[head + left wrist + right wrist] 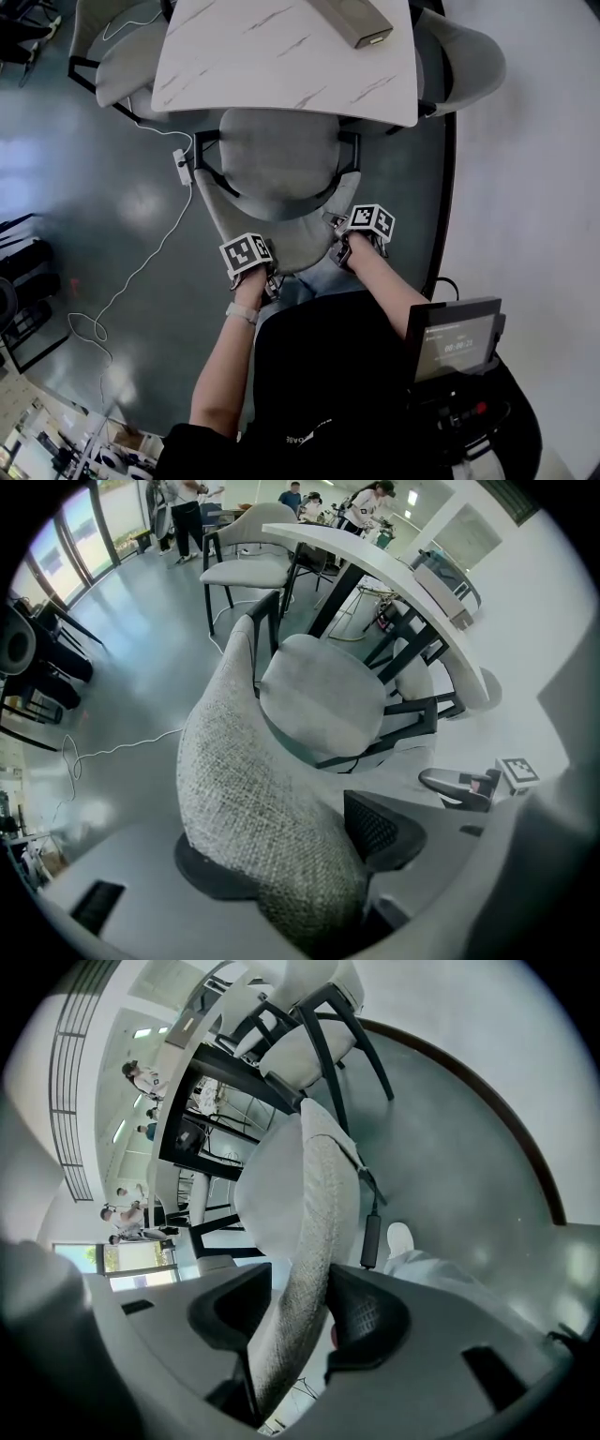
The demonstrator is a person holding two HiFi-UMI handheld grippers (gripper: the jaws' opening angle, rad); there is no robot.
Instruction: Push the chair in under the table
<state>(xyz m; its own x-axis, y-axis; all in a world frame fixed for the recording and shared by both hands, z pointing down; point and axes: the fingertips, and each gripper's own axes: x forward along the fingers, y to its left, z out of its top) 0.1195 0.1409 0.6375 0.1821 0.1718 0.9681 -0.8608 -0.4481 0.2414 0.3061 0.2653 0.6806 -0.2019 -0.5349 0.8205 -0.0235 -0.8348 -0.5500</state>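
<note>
Chair: round padded seat, light grey cloth, thin black frame w/ angled legs. Curved backrest in coarse woven grey fabric, thick rolled top edge. Front part of the seat sits under the near edge of the surface; rest of the seat and the backrest stick out toward the person.

Surface: white slab w/ faint grey-brown veins (marble look), rounded corners, thin edge. A flat oblong tan box lies on it near the far side.

L tool: jaws moderately apart, clamped on the backrest's top edge. Fabric fills the gap, dark ribbed pads against it on both sides.

R tool: same, jaws moderately apart and astride the backrest's top edge further along. Right pad is on the weave; left pad at most a sliver off, can't tell.

Two more chairs of the same kind, one at the surface's left and one at its right. Floor is smooth, glossy, dark grey. A thin white cable snakes over it from a small white power strip by the chair's left leg.
</note>
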